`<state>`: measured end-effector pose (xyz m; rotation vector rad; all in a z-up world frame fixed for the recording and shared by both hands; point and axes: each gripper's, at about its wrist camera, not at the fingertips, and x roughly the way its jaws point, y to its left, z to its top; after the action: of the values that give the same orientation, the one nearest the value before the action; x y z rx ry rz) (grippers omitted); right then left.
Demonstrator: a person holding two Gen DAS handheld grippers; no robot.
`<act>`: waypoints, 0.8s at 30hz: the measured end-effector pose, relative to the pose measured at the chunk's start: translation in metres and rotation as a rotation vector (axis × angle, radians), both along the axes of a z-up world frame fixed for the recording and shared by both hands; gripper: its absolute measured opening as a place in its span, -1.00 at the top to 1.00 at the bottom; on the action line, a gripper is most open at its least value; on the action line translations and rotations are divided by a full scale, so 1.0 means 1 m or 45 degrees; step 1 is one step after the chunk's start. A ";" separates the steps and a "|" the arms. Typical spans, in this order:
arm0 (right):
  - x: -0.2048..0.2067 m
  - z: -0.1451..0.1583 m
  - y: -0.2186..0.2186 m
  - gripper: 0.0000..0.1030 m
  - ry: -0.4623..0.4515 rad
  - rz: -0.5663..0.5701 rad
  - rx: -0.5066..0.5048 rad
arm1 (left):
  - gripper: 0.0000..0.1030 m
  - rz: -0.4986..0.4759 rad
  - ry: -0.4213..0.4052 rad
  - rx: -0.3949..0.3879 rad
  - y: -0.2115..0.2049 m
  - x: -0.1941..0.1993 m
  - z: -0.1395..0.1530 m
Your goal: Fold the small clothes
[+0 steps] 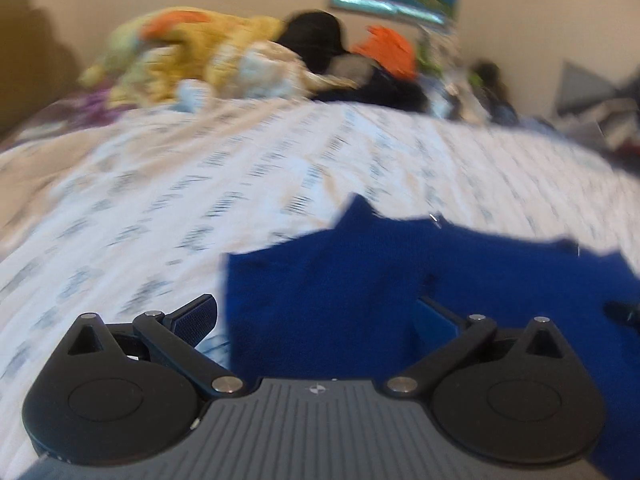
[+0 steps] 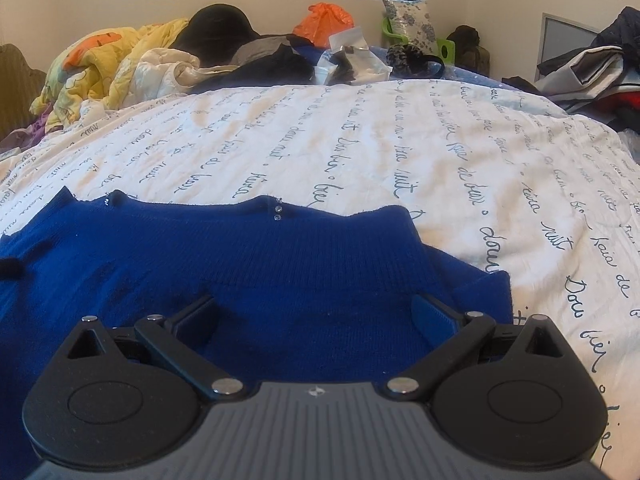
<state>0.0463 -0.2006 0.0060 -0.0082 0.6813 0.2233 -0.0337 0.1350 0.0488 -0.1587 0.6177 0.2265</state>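
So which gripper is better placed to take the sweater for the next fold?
Probably the right gripper: open, centred over the sweater. The left gripper, also open, straddles its edge.

Left view blurred; blue sweater (image 2: 240,264) cut off at the frame's edge.

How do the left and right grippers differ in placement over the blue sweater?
The left gripper straddles the blue sweater's left edge, one finger over the script-printed bedsheet; the right gripper has both fingers over knit. The left view is motion-blurred, the right sharp. Both are open, gripping nothing.
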 end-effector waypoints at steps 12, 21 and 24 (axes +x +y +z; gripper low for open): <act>-0.002 0.001 -0.001 -1.00 -0.007 -0.002 0.017 | -0.85 0.344 0.001 -0.919 0.056 -0.119 -0.006; -0.007 0.000 -0.002 -1.00 -0.016 0.003 0.050 | 0.54 0.456 0.162 -0.430 0.010 -0.085 0.002; -0.008 0.001 -0.004 -1.00 -0.017 0.004 0.073 | 0.78 0.465 0.208 -0.327 0.002 -0.084 0.004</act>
<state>0.0387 -0.2041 0.0066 0.0443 0.6618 0.2457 -0.1178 0.1373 0.0527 -0.5061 0.7779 0.5170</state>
